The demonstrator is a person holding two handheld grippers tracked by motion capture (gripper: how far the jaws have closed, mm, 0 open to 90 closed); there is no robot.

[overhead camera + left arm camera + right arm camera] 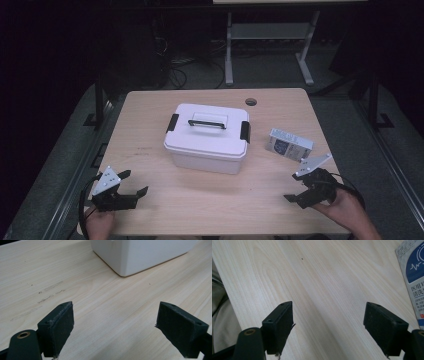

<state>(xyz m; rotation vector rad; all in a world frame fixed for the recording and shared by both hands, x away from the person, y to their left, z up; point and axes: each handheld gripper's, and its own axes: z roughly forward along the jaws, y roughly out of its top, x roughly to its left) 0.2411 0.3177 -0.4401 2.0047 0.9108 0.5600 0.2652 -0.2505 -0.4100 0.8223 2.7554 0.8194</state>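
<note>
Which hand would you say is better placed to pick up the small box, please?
Probably right: the right gripper, open, sits just in front of the small box; the left gripper is beyond the white bin.

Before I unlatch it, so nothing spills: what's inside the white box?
Cannot tell: the white box is shut, its lid and black handle on top covering the contents.

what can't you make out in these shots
- White storage box: contents hidden in the high view by its closed lid; in the left gripper view the top edge cuts off all but a lower corner.
- Small printed box: print too small in the high view; cut off by the right edge in the right gripper view.
</note>
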